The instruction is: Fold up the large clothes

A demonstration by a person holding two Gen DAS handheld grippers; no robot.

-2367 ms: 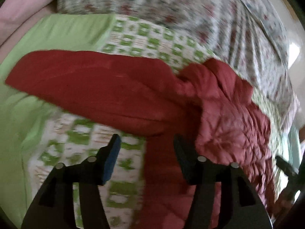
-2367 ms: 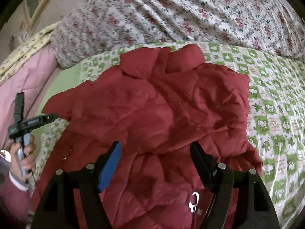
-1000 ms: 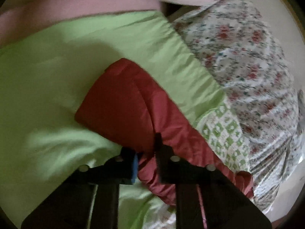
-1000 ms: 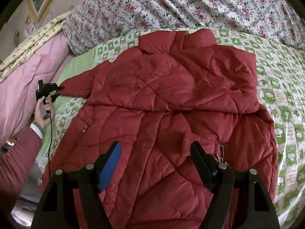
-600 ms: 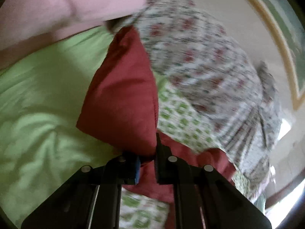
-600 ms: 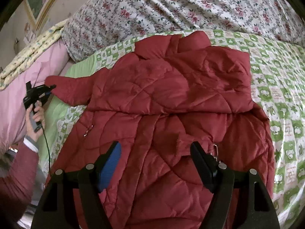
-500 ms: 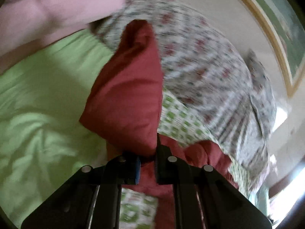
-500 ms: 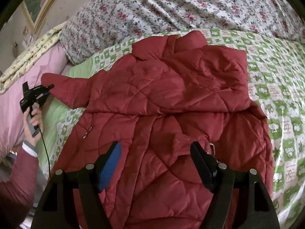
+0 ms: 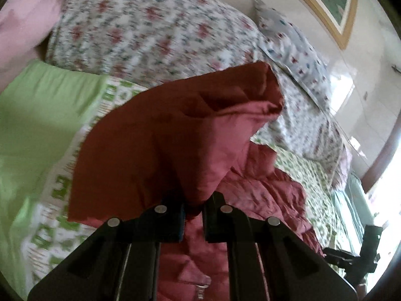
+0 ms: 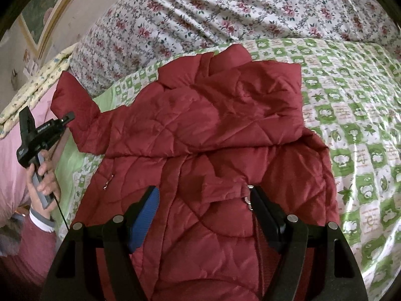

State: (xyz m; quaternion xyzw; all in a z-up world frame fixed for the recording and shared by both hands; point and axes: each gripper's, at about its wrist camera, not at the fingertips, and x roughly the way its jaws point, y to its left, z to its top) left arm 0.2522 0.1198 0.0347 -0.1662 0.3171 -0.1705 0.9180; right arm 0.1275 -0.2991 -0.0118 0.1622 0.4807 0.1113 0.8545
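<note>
A red quilted jacket (image 10: 200,130) lies spread on the green checked bedspread (image 10: 351,115). My left gripper (image 9: 194,208) is shut on the jacket's left sleeve (image 9: 163,135) and holds it raised above the bed, cuff end pointing up and right. In the right wrist view that left gripper (image 10: 67,119) shows at the far left, pinching the sleeve (image 10: 72,105). My right gripper (image 10: 204,198) is open and empty, hovering over the jacket's lower front near a zipper pull (image 10: 249,198).
A floral quilt (image 10: 225,12) is piled along the back of the bed. A pink blanket (image 9: 22,20) lies at the left. A framed picture (image 9: 325,2) hangs on the wall. The right gripper (image 9: 361,255) shows at the lower right of the left wrist view.
My left gripper closed on the sleeve and has lifted it, swinging it up and toward the jacket body. My right gripper stayed open over the jacket's lower front.
</note>
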